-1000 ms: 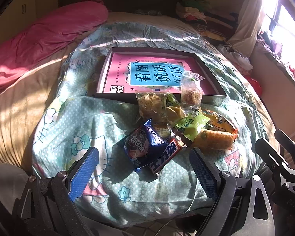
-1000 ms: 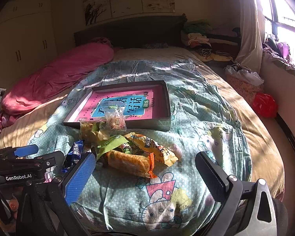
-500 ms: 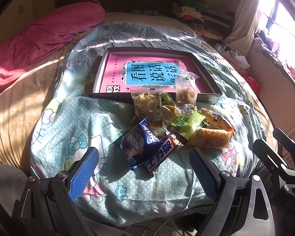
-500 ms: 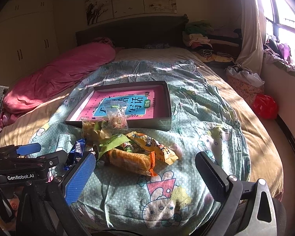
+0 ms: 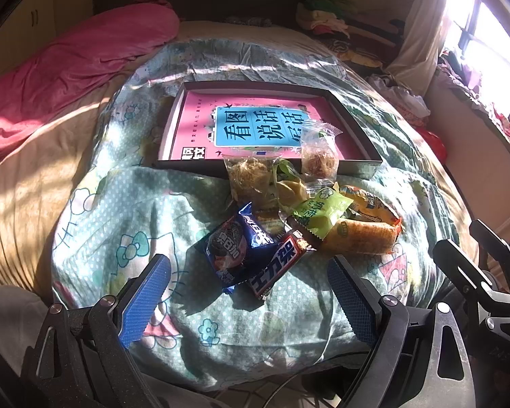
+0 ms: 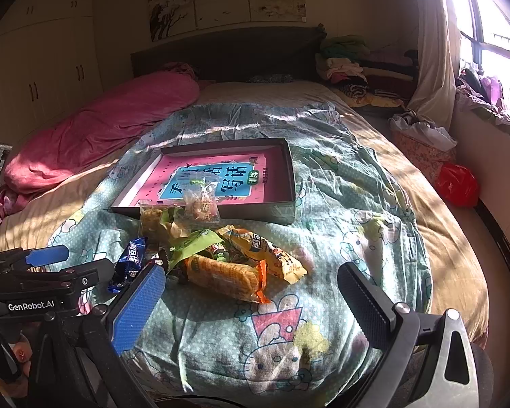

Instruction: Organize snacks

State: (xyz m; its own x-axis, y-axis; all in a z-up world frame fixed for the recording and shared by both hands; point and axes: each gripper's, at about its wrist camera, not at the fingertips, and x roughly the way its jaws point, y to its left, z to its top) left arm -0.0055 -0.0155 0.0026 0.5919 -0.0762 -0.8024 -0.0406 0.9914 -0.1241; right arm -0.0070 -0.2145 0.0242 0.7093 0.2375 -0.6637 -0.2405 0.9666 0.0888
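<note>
Both tools spread, empty: left tool (image 5: pixel 248 297) faces Oreo pack (image 5: pixel 233 246), right tool (image 6: pixel 251 292) faces orange cracker pack (image 6: pixel 226 277); tray (image 5: pixel 353 165) awaits snacks.

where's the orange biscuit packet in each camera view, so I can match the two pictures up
Left wrist view: the orange biscuit packet lies right of centre, at the pile's right end, beside the green wrapper.
Right wrist view: the packet sits just left of centre, nearest the camera in the pile.
Shared landmark: the dark tray holding a pink book, behind the snacks.
</note>
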